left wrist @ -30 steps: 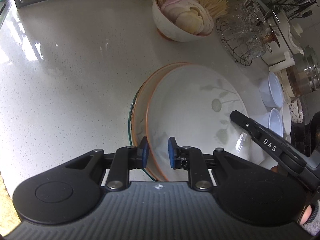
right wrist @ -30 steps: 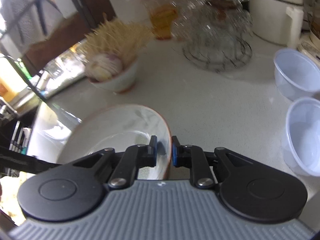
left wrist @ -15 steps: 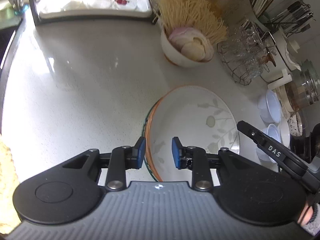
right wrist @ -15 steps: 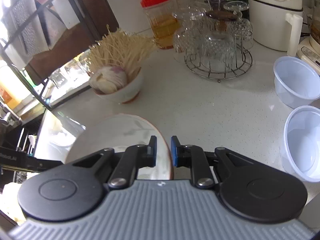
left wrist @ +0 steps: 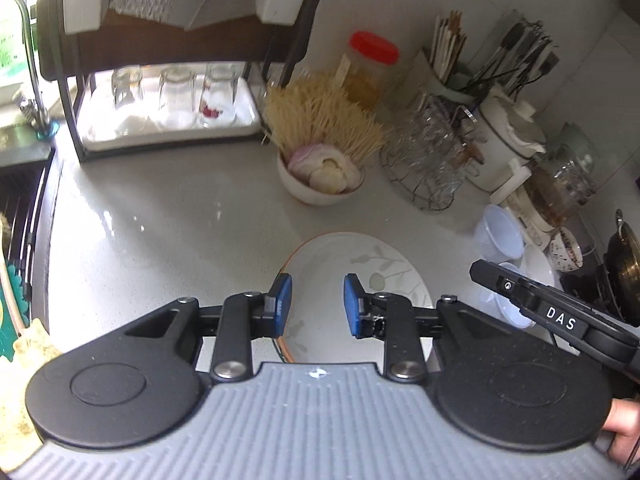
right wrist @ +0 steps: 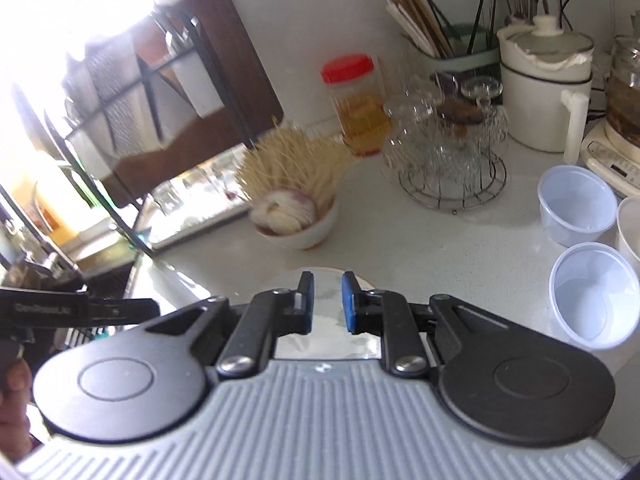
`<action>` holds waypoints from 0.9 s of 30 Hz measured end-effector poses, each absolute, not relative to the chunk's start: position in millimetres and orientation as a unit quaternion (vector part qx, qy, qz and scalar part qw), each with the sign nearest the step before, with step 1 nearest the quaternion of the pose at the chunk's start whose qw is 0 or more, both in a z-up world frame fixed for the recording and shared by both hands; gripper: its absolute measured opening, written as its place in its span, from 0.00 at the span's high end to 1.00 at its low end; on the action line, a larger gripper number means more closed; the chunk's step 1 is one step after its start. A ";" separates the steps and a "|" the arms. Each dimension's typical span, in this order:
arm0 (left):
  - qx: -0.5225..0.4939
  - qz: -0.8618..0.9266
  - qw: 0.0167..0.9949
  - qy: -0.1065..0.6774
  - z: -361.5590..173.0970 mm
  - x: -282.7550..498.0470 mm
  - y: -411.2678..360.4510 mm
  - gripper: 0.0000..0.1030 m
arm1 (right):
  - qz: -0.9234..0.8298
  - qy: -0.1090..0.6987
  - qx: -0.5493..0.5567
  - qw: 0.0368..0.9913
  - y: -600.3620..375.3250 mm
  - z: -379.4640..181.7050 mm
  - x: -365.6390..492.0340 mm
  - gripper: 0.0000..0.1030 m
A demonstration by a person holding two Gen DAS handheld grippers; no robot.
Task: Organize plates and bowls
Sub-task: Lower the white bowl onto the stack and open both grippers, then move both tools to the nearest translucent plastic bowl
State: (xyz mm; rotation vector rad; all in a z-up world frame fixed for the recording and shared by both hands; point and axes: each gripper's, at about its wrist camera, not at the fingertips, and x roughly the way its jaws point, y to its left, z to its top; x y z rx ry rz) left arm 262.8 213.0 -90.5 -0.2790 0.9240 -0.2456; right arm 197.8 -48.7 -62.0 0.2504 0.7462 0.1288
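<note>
A white plate with an orange rim and leaf print (left wrist: 352,258) lies on the white counter, on top of other plates. My left gripper (left wrist: 316,302) is open above its near edge and holds nothing. My right gripper (right wrist: 326,300) is open with a narrow gap, above the same plate (right wrist: 326,276), which is mostly hidden behind my fingers. A white bowl (left wrist: 316,194) holds onion and garlic, with dry noodles behind it; it also shows in the right wrist view (right wrist: 298,232).
Clear plastic tubs (right wrist: 594,294) (right wrist: 576,204) stand at the right. A wire rack of glass cups (right wrist: 452,160), a red-lidded jar (right wrist: 358,104), a white pot (right wrist: 544,92) and utensil holders line the back. A dish rack with glasses (left wrist: 168,100) and the sink are at left.
Both grippers have let go of the plate rim, opened and pulled up and back. The plate now lies flat on the stack.
</note>
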 end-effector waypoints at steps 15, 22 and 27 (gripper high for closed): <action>-0.101 -0.170 0.899 0.390 -52.7 185.6 196.5 0.69 | 0.040 0.326 0.100 0.939 -33.2 -14.4 125.0 0.82; -0.104 -0.191 0.896 0.387 -52.1 168.9 189.3 0.69 | 0.014 0.324 0.095 0.941 -37.3 -11.4 99.8 0.82; -0.092 -0.206 0.894 0.387 -56.3 168.1 173.4 0.69 | -0.004 0.330 0.108 0.938 -49.5 -13.4 89.3 0.82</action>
